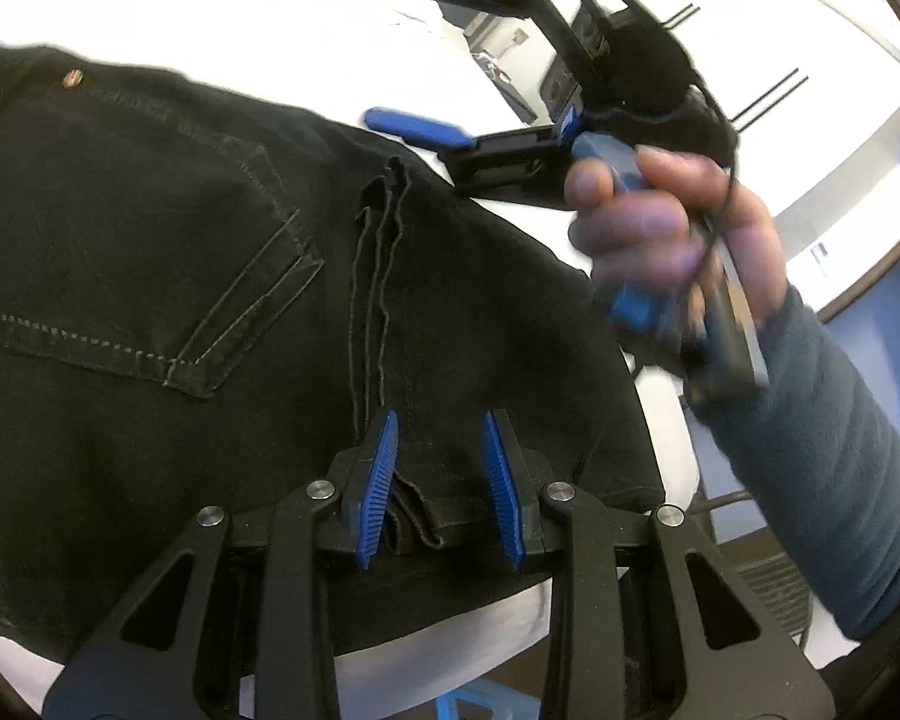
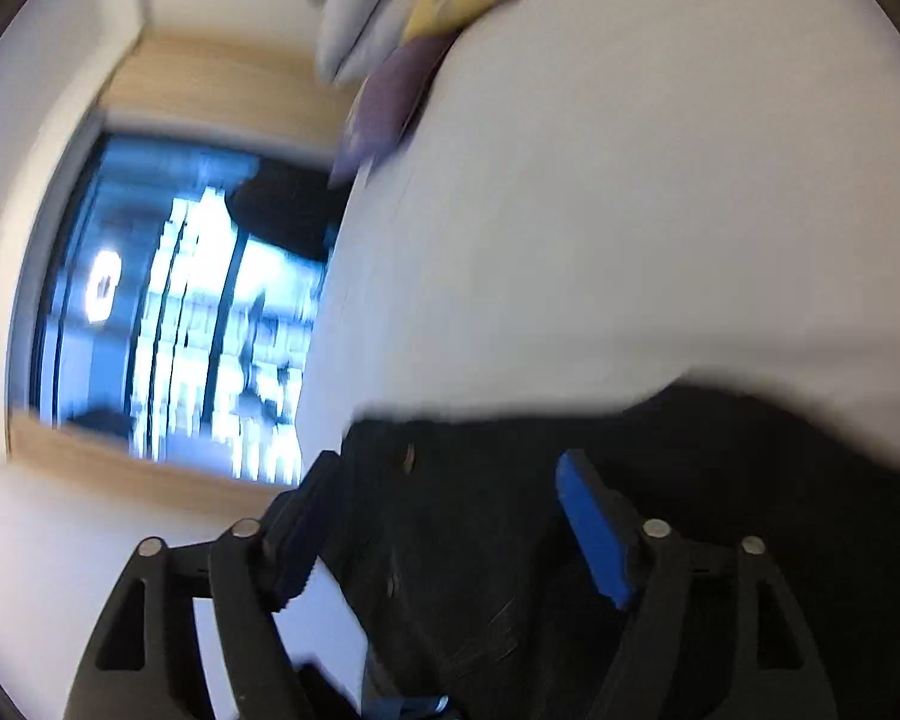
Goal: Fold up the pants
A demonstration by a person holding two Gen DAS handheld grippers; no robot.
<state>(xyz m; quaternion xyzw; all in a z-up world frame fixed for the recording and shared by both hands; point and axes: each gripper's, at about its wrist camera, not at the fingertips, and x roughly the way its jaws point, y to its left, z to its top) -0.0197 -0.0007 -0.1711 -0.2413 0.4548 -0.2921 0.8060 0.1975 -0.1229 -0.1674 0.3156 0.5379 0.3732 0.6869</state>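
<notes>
Black jeans (image 1: pixel 168 276) lie on a white bed (image 1: pixel 222 30), back pocket and seam showing. My left gripper (image 1: pixel 441 489) is open, its blue pads straddling a fold of the pants' near edge without clamping it. My right gripper (image 1: pixel 444 96), held by a hand in a grey sleeve, hovers above the far edge of the pants with its jaws wide apart. In the blurred right wrist view the right gripper (image 2: pixel 444 519) is open over the black pants (image 2: pixel 720 480), which lie on the white bed (image 2: pixel 630 210).
Yellow, purple and white pillows (image 2: pixel 426 18) lie at the bed's far end. A dark window (image 2: pixel 168 300) with a wooden frame is on the left. The bed edge and floor show at the right of the left wrist view (image 1: pixel 768 588).
</notes>
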